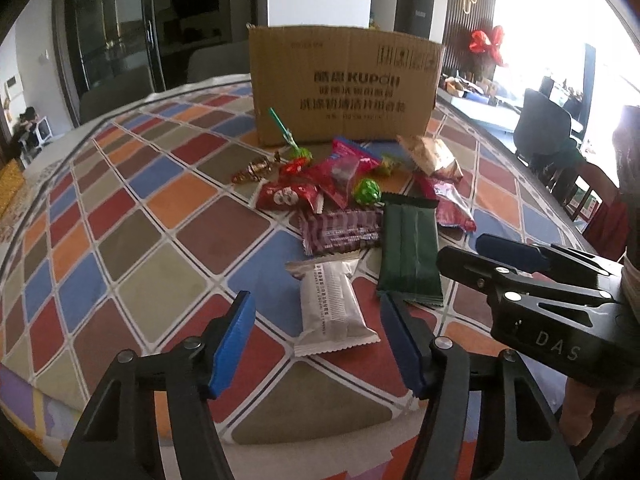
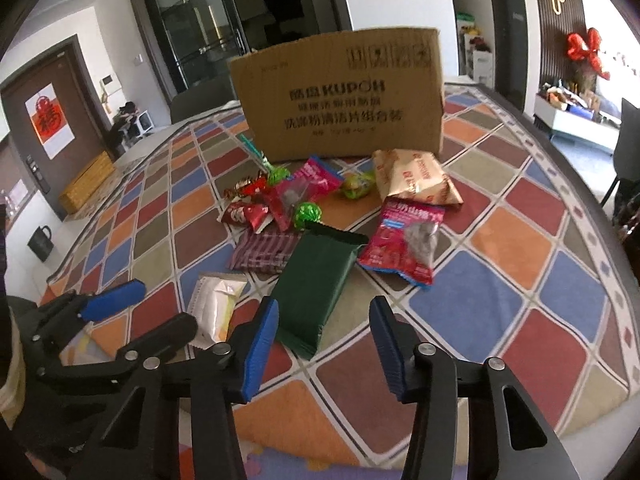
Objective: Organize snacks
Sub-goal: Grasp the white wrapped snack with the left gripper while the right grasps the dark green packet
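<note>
Cardboard box (image 1: pixel 344 92) upright just behind the snack pile (image 1: pixel 352 192).

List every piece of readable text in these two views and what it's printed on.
"KUPOH": cardboard box, large print; Chinese lines beneath too blurred to read.
"DAS": body of the right gripper, seen from the left wrist view.
White snack bar, tan bag, pink packet: print too small or blurred.
</note>
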Demonstrator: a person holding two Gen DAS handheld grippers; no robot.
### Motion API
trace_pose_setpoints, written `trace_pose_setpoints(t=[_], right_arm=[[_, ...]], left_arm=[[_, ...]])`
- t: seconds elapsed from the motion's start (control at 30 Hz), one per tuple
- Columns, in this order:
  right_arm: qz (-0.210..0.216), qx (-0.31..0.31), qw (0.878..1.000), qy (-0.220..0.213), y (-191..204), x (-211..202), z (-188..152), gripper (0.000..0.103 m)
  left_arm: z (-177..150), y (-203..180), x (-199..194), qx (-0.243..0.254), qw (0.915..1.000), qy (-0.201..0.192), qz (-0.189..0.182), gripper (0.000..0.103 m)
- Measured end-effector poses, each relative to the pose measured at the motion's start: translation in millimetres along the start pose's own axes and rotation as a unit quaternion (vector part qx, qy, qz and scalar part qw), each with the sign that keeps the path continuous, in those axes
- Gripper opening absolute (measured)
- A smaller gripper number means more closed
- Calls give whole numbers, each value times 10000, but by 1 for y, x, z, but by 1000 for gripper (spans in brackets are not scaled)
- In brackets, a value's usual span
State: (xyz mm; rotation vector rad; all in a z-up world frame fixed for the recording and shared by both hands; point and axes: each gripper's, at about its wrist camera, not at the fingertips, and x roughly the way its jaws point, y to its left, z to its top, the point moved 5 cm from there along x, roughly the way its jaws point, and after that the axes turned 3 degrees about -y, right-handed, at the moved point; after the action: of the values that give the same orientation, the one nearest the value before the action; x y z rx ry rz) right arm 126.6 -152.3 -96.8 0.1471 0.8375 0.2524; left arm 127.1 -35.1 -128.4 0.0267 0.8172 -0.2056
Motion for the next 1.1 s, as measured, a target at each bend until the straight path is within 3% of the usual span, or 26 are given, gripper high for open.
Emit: trace_pose_setpoints(t=[0.5,0.83,1.1], right_arm=[[306,156,9992,210,-4,29,7,41],[513,327,9979,242,-6,42,11,41],[599,524,9963,316,-7,48,12,38]], left_arm=[[2,-1,29,-99,9996,243,-145,57],[3,3,41,-246,9987,392,-235,33],[10,9,45,-430,9984,319,-198,33]])
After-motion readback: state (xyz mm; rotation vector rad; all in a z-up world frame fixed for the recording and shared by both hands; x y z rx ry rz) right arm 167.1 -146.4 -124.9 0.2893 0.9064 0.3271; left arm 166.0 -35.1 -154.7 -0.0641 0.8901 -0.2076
